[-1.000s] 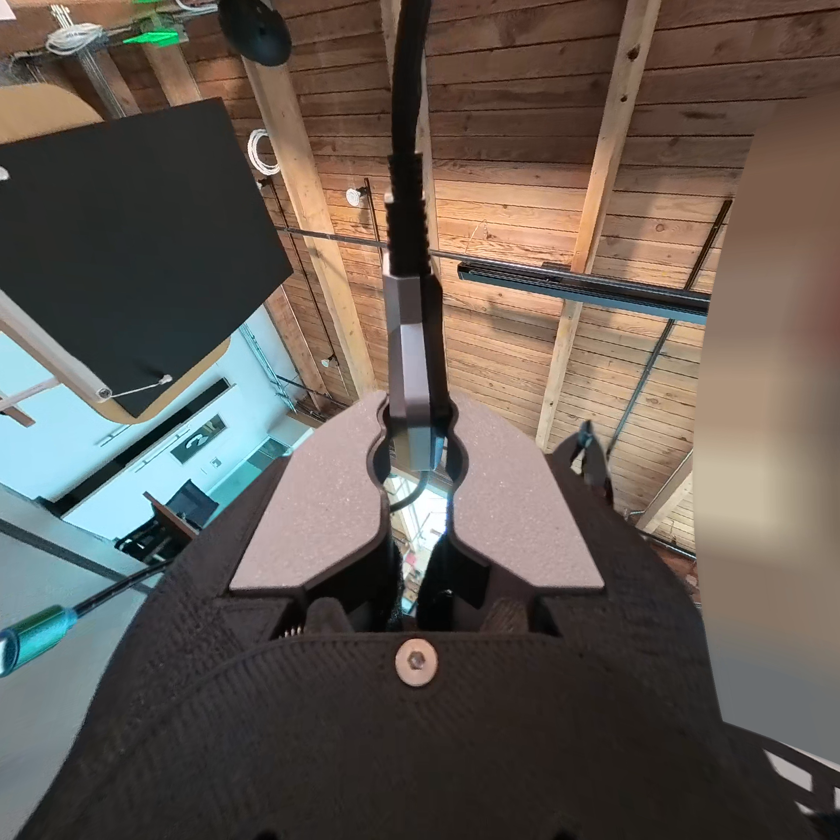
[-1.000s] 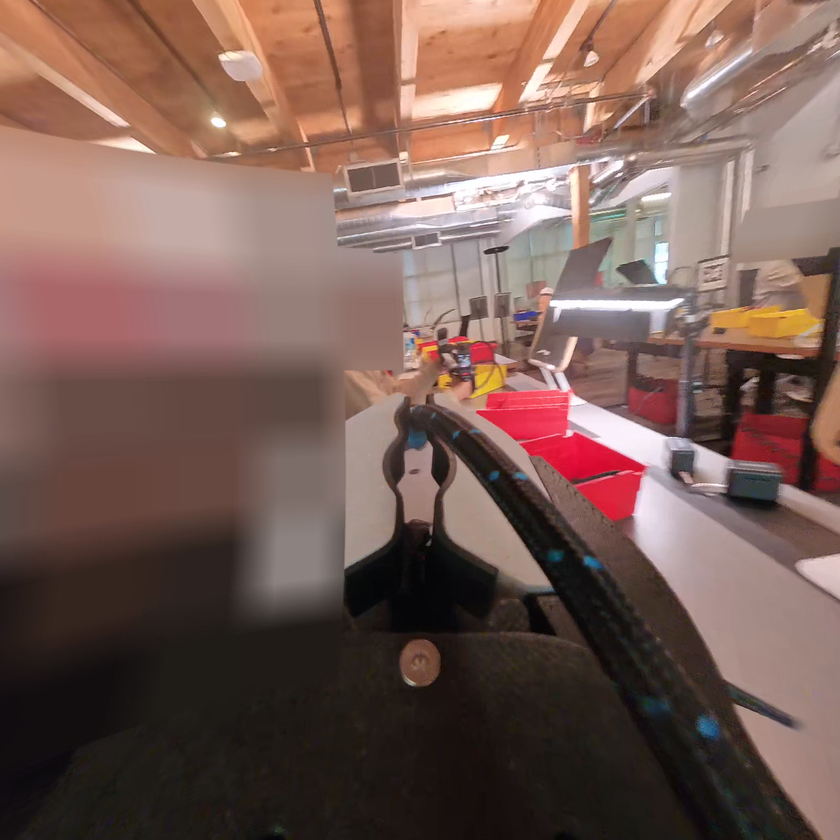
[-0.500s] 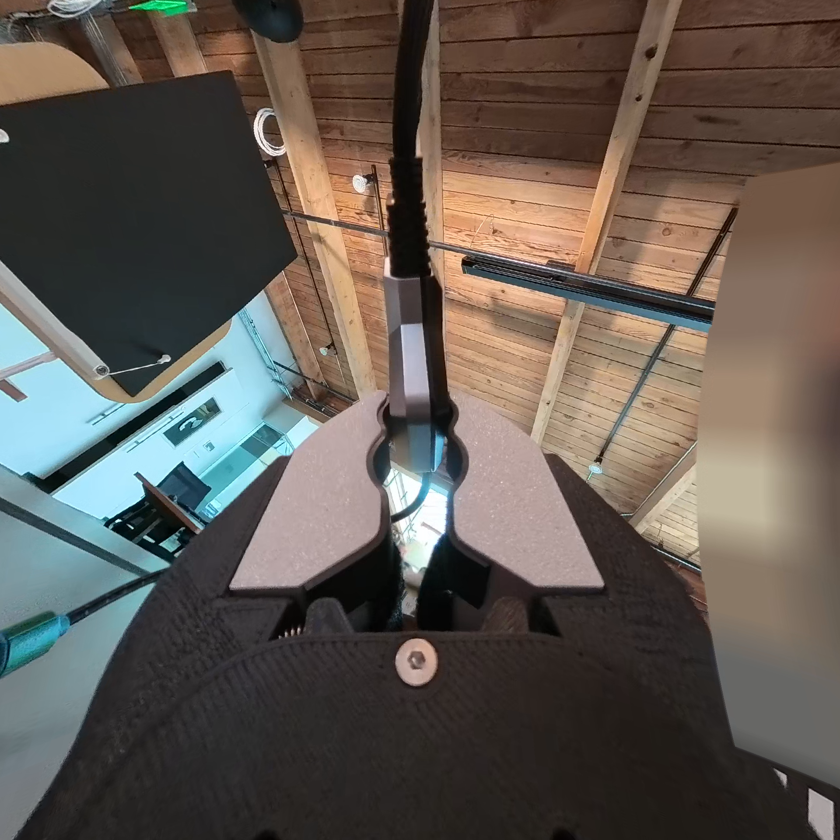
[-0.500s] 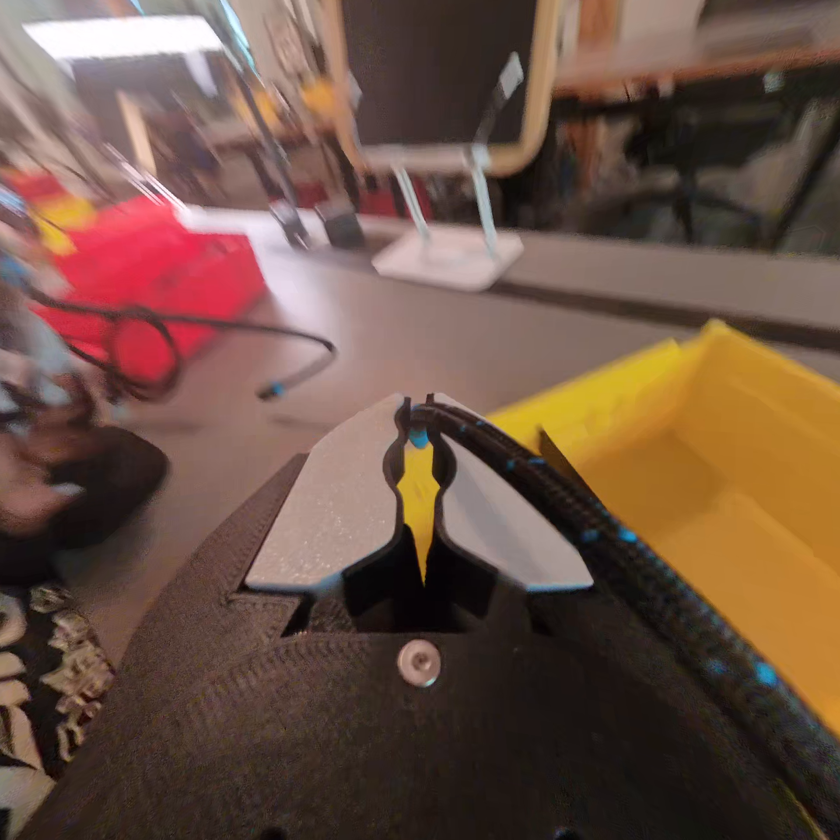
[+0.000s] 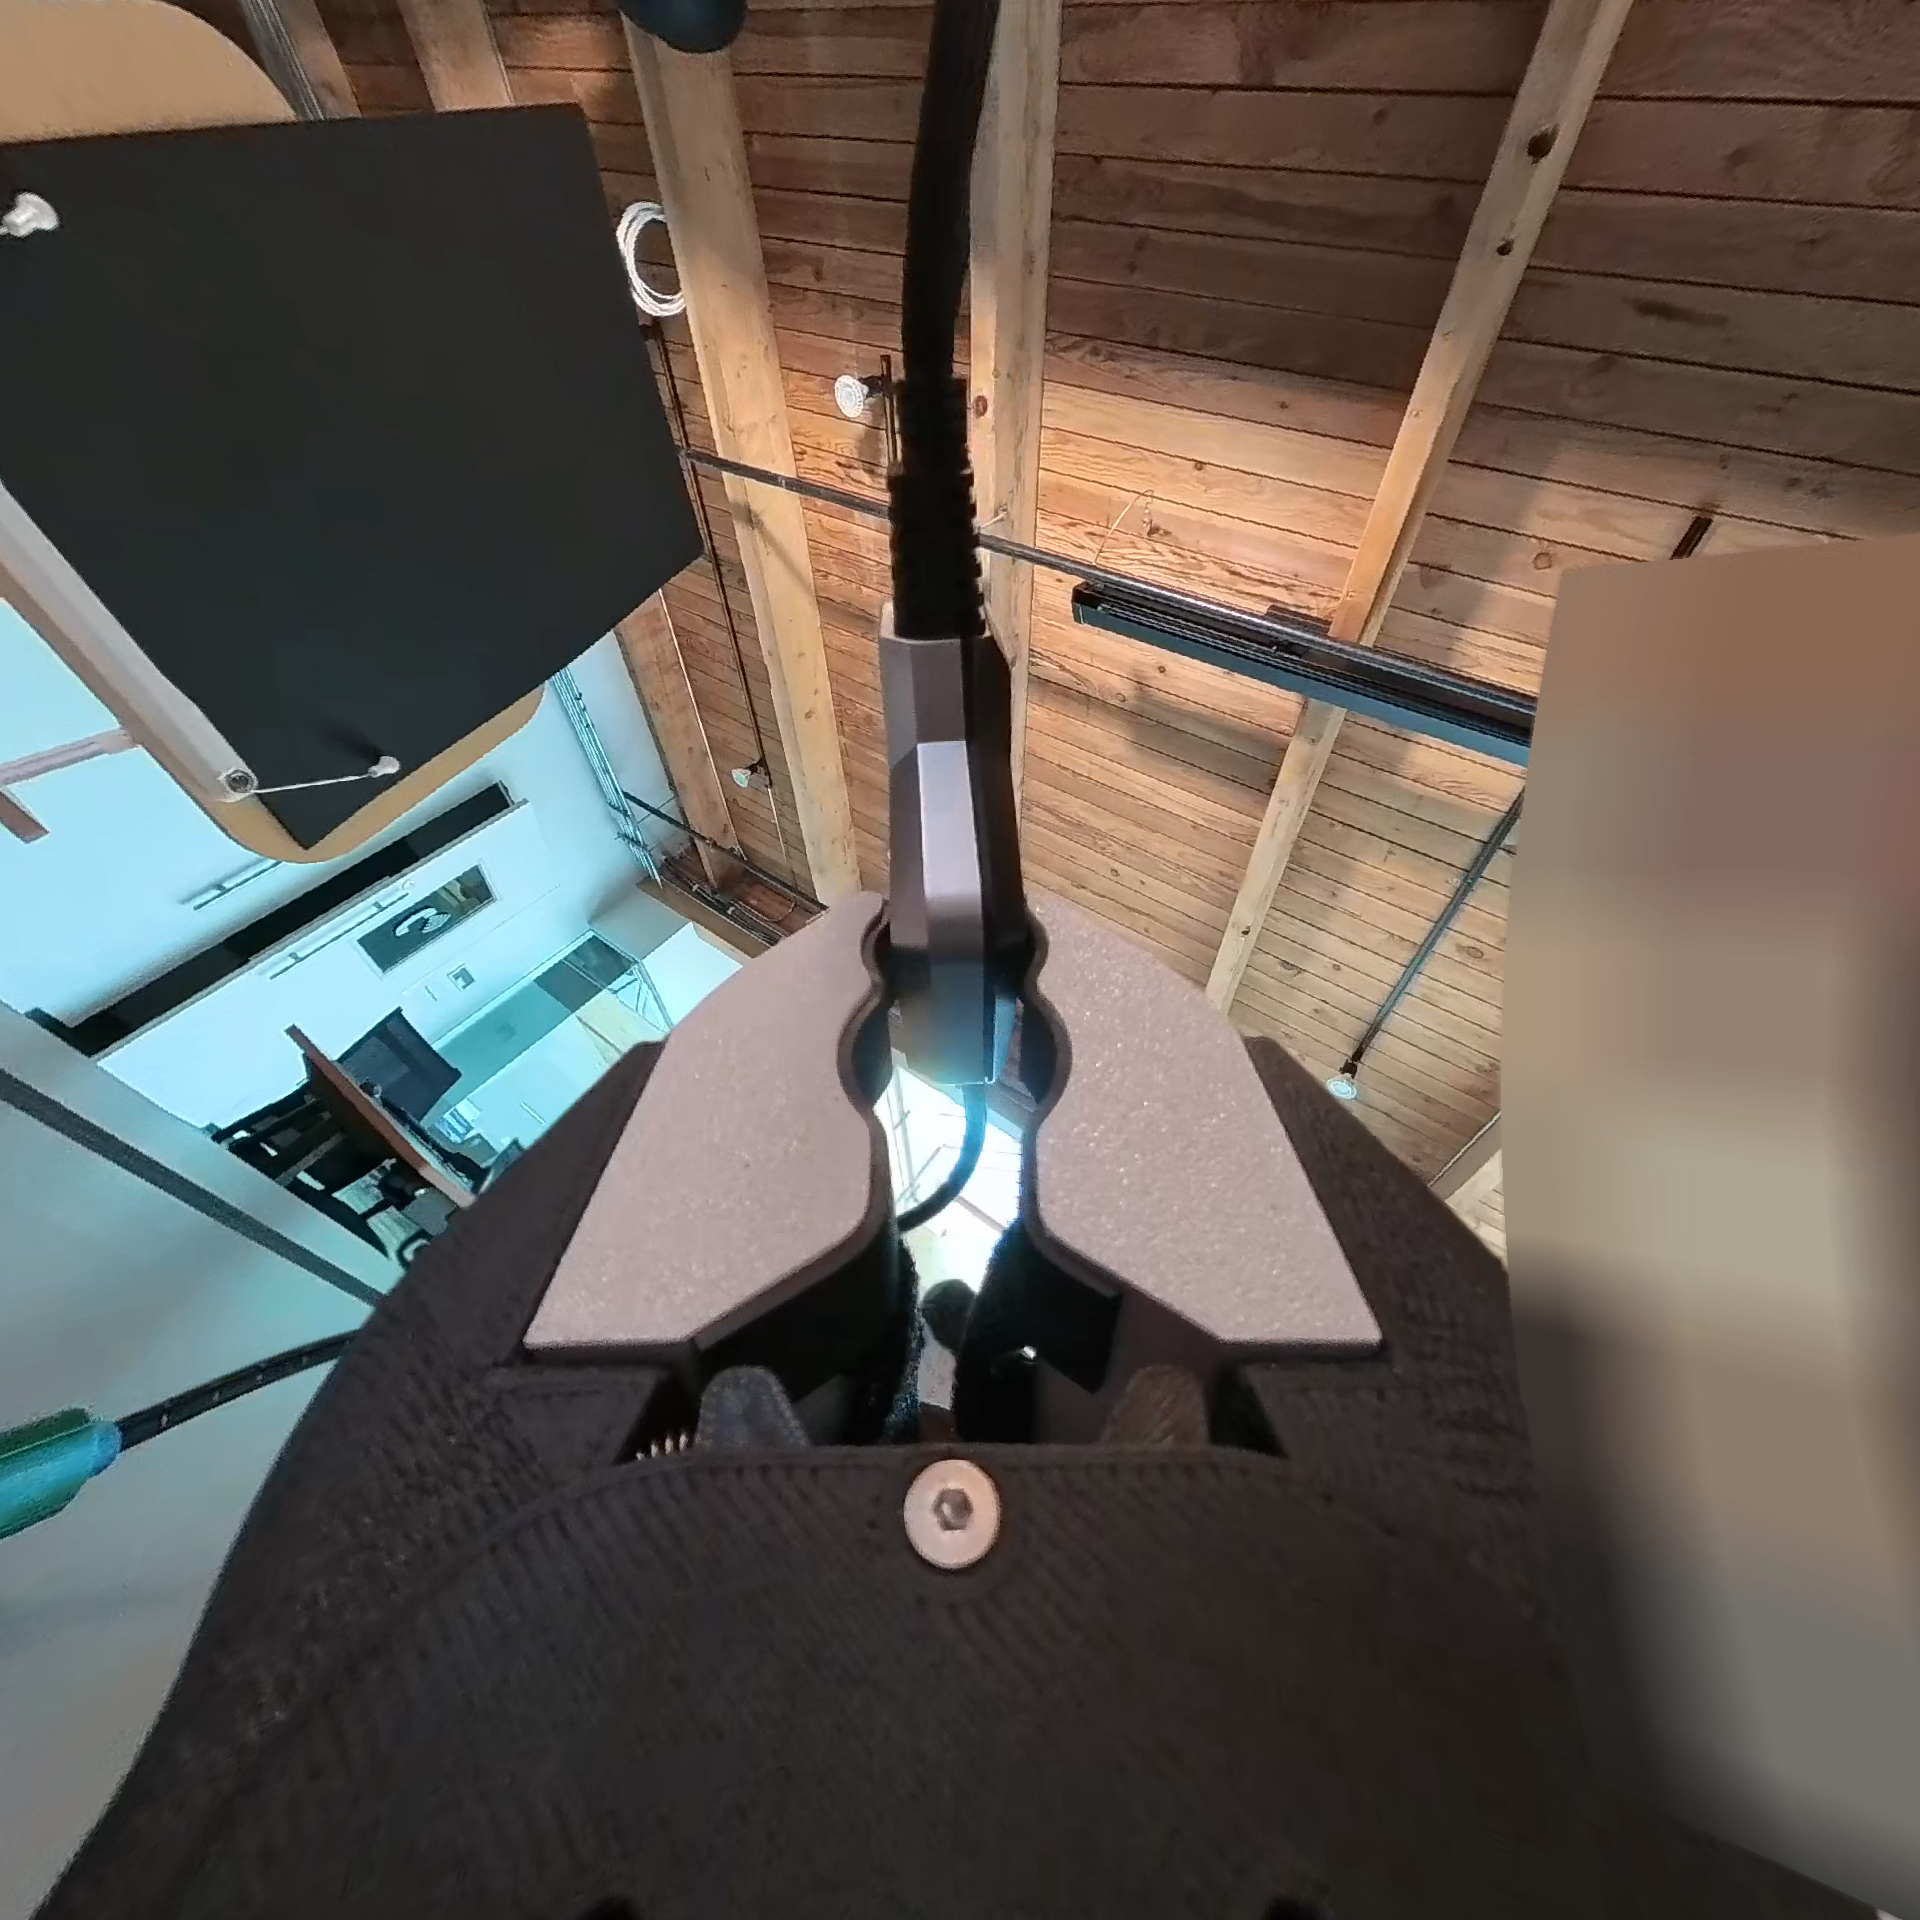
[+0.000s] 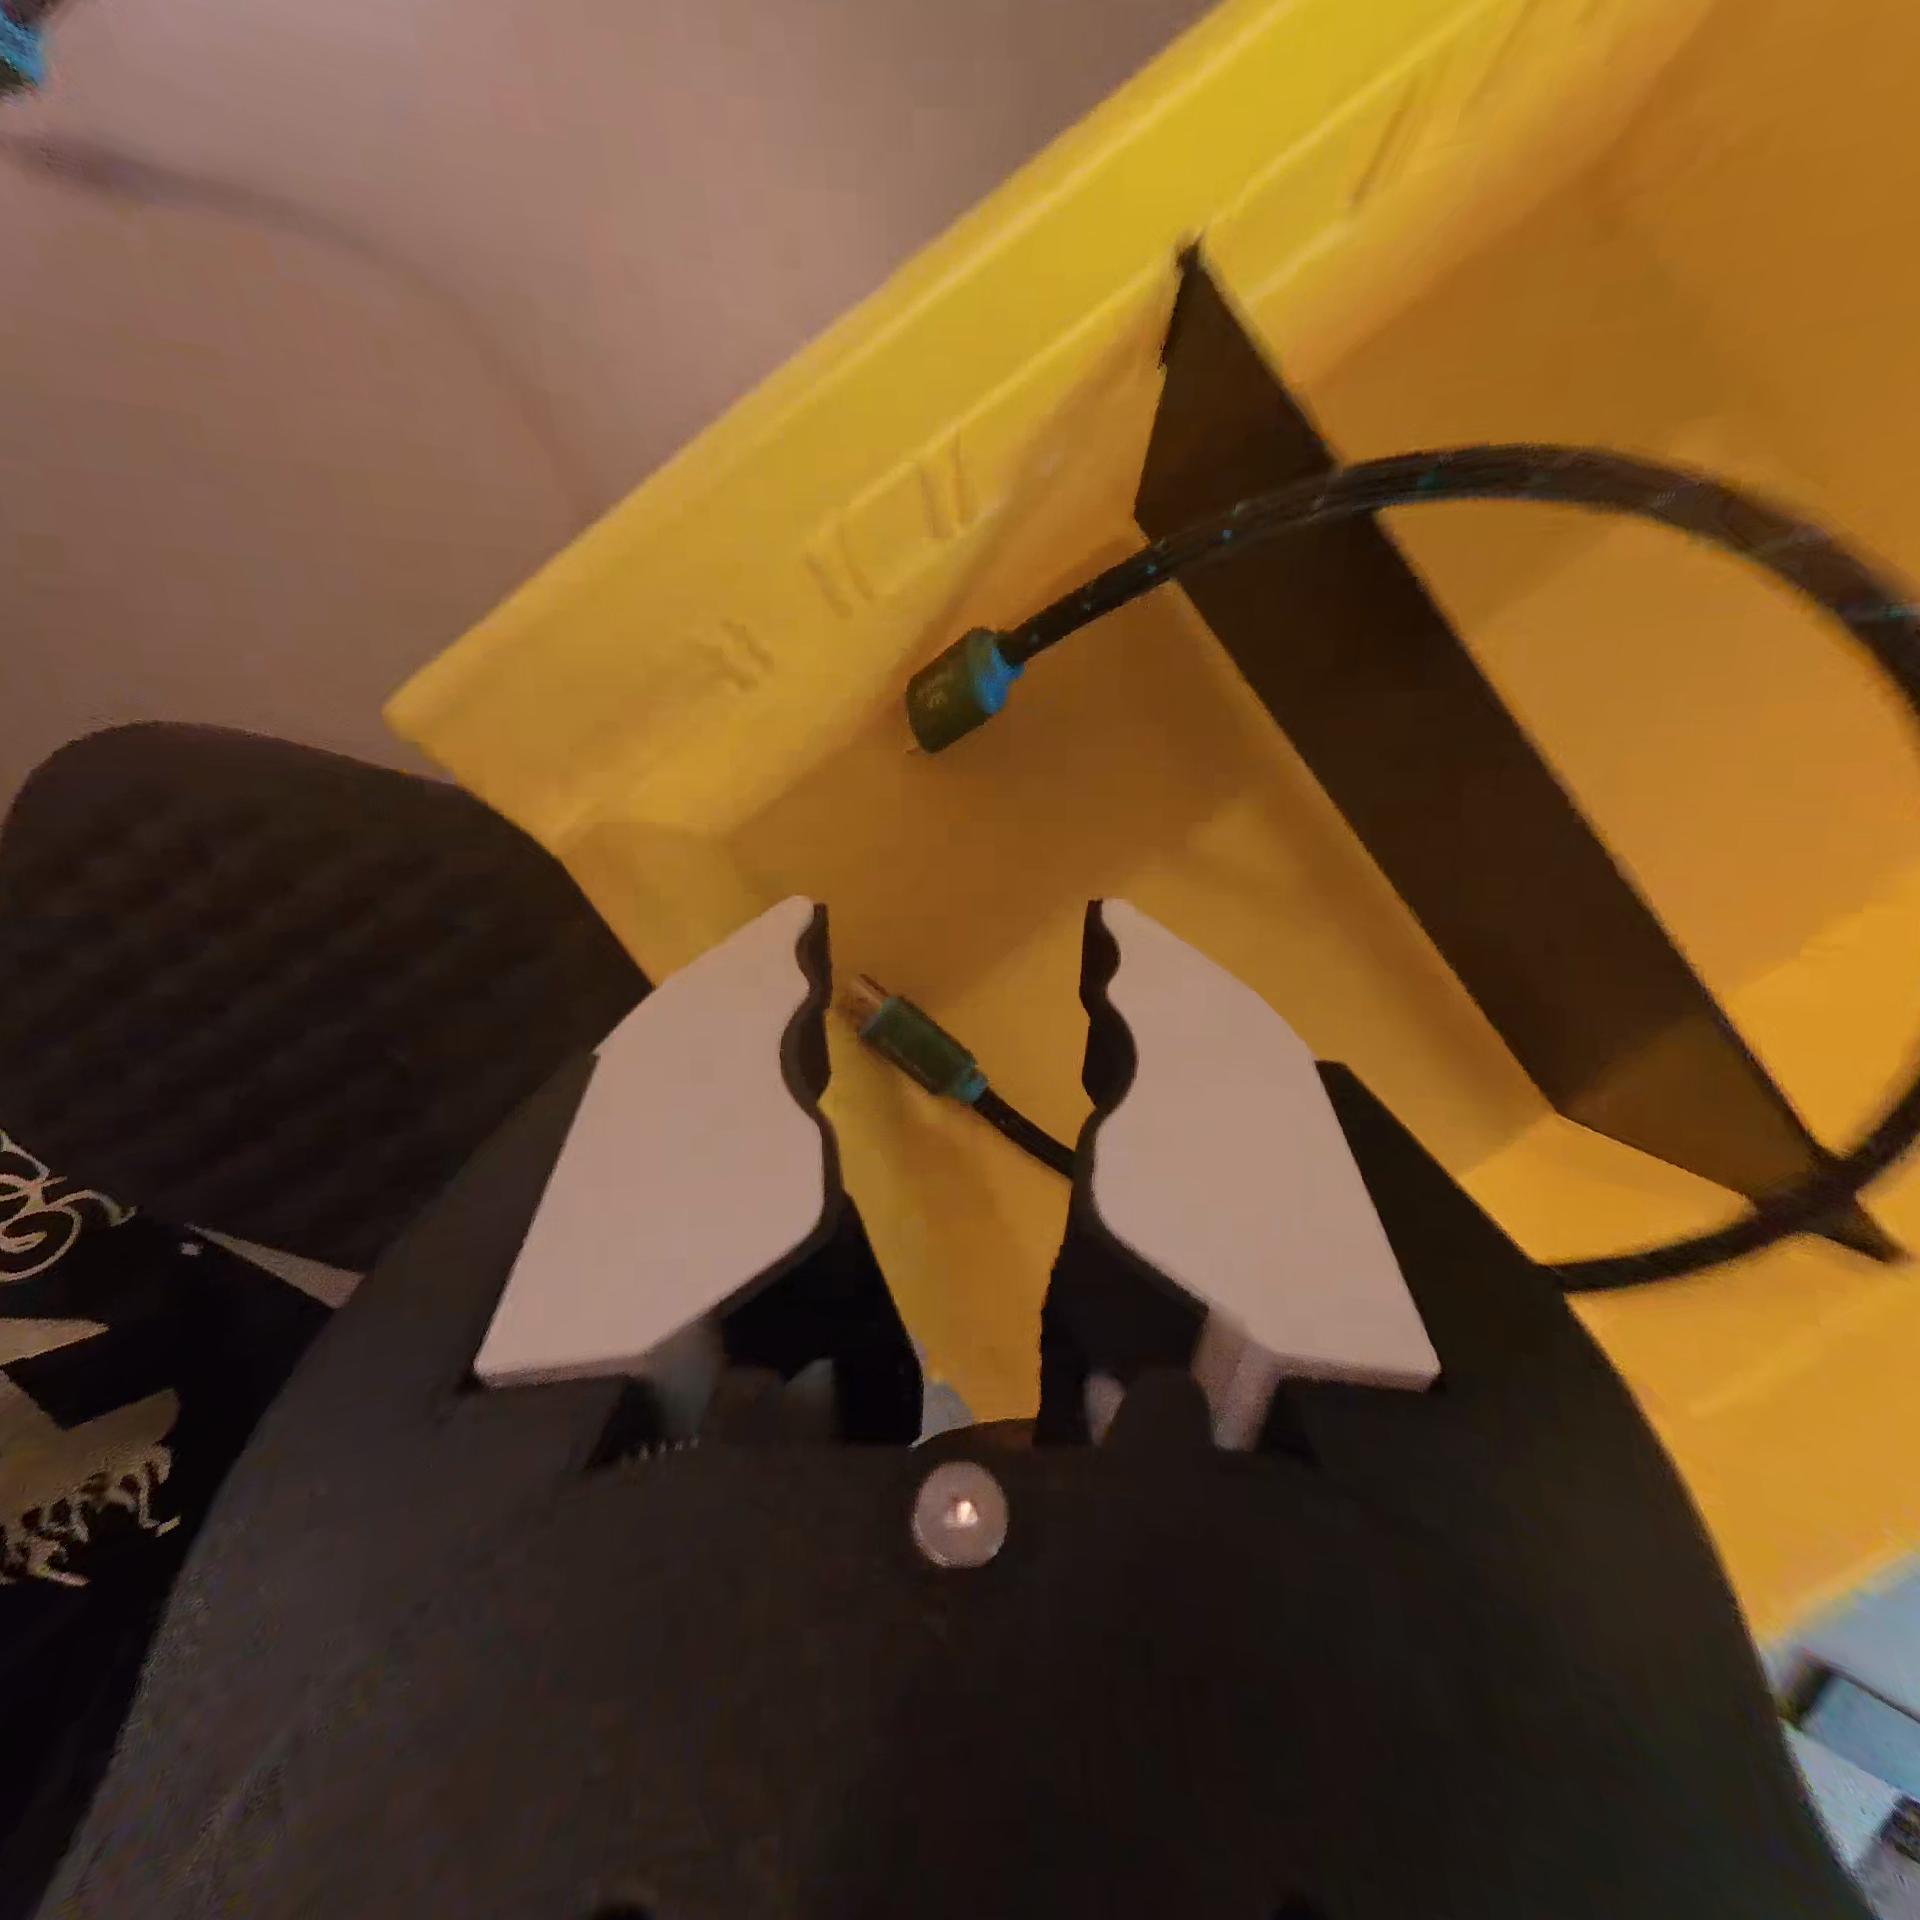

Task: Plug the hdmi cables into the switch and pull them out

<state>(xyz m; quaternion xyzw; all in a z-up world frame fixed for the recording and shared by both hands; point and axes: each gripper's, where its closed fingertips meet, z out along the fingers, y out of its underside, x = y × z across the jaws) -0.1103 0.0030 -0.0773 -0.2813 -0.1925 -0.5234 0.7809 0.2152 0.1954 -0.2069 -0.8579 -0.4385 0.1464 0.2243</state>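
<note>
Two grippers are doing different jobs here. The left gripper (image 5: 951, 966) is pointing up at the wooden ceiling and pinching a grey HDMI plug (image 5: 932, 831), whose black cable (image 5: 940, 343) is rising stiffly out of the top of the view. The right gripper (image 6: 954, 977) is hanging spread over a yellow bin (image 6: 935, 499) with nothing between its fingers. A braided cable (image 6: 1558, 468) is looping over the bin's black divider (image 6: 1455, 748), with both its teal plugs lying inside: one (image 6: 961, 691) by the bin wall, the other (image 6: 920, 1044) just beside the left finger (image 6: 707, 1122). No switch is showing. Judging by its looks, the cable is light and springy while the plug shells are rigid, so the shell is the place to grip.
</note>
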